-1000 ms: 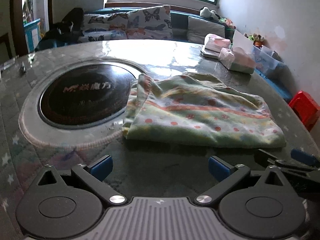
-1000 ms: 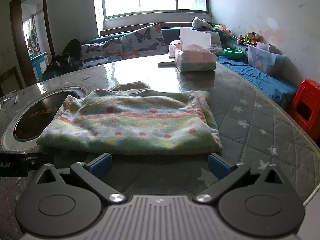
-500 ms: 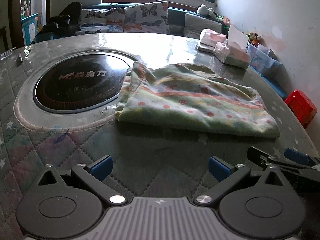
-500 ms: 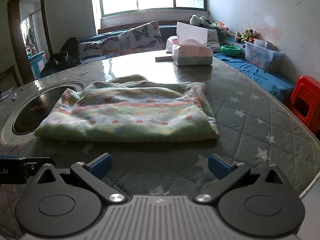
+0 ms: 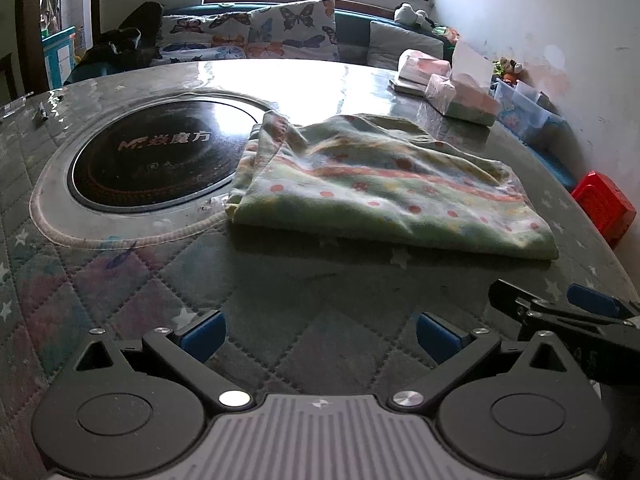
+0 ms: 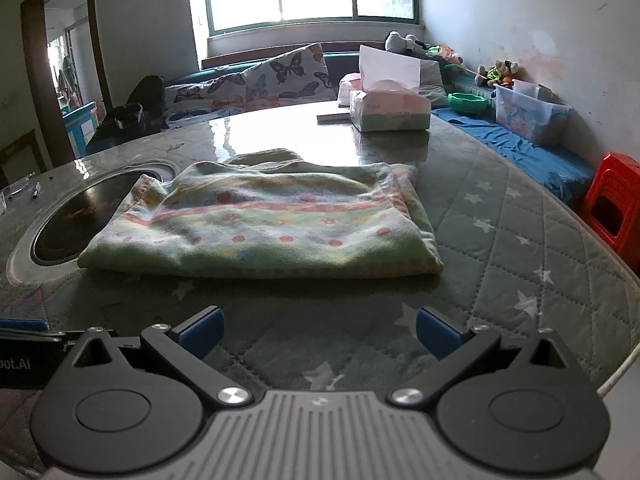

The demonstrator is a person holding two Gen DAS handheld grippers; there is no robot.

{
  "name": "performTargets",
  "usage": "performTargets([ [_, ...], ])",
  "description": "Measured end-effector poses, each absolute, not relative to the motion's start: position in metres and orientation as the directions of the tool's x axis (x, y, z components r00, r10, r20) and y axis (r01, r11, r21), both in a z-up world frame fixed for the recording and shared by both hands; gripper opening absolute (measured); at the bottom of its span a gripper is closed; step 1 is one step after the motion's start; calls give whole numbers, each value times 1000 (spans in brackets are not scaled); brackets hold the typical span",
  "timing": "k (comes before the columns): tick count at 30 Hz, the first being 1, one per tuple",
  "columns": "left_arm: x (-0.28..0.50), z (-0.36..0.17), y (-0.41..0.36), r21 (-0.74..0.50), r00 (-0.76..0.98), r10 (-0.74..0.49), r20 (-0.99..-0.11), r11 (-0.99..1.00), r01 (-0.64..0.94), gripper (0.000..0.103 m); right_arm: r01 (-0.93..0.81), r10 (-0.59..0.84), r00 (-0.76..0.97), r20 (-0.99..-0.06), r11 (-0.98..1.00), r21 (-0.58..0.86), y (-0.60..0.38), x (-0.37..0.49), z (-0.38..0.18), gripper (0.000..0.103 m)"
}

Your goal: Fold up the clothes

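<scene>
Both of my grippers, the left gripper (image 5: pixel 318 330) and the right gripper (image 6: pixel 318 330), hang with their blue pads spread wide and nothing between them, low over the quilted table (image 6: pixel 540 264). Straight ahead of each lies the folded garment (image 6: pixel 264 224), flat on the table with its long axis running left to right across my view, one end reaching the round cooktop (image 5: pixel 156 152); neither hand looks clearly nearer. Compared with a second ago, the garment sits farther from both grippers, so I have drawn back.
</scene>
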State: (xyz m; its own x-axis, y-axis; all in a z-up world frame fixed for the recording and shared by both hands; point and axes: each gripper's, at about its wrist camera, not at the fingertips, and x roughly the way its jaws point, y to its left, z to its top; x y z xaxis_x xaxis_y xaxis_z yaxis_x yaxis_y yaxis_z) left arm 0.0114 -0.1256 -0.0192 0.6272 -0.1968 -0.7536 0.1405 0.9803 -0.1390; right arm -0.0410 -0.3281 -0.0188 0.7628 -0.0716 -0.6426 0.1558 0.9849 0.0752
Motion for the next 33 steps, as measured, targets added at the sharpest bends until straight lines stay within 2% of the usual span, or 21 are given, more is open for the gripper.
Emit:
performTargets([
  [33, -9, -10, -124, -123, 645, -188, -740, 982, 146, 103, 128, -54, 780, -623, 989, 74, -321, -53, -7, 103],
])
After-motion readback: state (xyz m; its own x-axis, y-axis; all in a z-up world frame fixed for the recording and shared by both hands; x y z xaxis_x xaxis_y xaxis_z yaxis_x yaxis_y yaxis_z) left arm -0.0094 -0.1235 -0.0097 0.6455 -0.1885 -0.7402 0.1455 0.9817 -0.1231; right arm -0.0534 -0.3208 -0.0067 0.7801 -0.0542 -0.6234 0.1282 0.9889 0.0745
